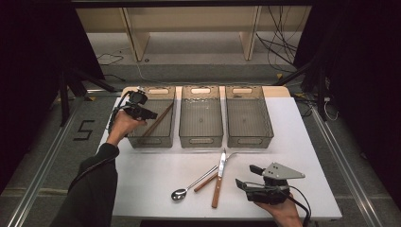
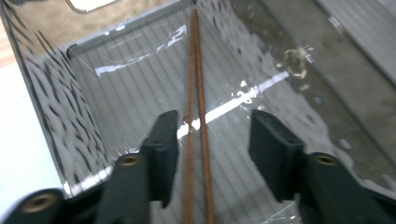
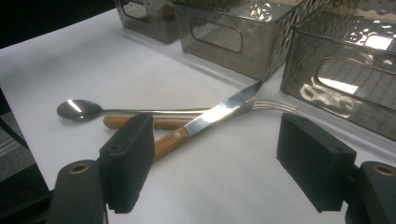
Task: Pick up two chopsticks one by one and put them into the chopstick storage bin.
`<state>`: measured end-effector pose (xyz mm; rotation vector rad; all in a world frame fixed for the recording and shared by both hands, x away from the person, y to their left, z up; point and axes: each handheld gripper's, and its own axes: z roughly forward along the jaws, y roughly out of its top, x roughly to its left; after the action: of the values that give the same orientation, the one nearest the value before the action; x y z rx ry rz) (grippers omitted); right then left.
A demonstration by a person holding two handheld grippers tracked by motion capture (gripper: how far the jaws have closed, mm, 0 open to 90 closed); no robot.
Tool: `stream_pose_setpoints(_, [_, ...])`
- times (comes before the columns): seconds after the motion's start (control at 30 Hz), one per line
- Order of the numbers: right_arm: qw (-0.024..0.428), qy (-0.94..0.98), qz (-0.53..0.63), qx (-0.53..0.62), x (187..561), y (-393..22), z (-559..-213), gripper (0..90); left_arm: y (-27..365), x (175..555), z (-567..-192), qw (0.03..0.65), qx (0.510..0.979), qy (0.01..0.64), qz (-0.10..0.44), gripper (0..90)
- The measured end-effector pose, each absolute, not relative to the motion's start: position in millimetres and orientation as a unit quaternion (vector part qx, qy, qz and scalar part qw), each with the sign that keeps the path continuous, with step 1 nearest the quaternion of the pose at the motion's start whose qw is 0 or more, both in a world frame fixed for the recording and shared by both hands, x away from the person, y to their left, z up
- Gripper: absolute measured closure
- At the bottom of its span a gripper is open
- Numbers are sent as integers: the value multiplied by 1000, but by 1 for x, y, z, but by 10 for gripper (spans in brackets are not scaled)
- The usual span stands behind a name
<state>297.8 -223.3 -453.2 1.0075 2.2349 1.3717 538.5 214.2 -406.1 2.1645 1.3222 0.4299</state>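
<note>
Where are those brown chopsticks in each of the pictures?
High view: the chopsticks lie slanted in the left bin, just right of the left gripper.
Left gripper view: the chopsticks run up the middle, lying on the bin floor between the open jaws, which do not press on them.
Right gripper view: I cannot make them out there.
Shared landmark: the left bin, also at that view's top left.

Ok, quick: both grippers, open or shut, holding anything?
Left gripper: open over the left bin, chopsticks between the jaws, not gripped.
Right gripper: open, empty, facing the knife.
</note>
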Motion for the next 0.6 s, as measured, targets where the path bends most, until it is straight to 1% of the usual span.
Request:
stream_pose_setpoints(0.13, [167, 785, 481, 353, 297, -223, -453, 284, 210, 528, -394, 293, 806, 490, 153, 383])
stream_pose_setpoints(0.23, [166, 783, 481, 356, 297, -223, -453, 284, 208, 515, -384, 308, 805, 485, 148, 338])
stream_pose_setpoints(0.4, [165, 785, 479, 355, 297, -223, -453, 284, 202, 491, -375, 341, 796, 480, 138, 286])
stream_pose_setpoints(0.6, [165, 786, 479, 355, 297, -223, -454, 284, 189, 458, -375, 361, 805, 453, 125, 258])
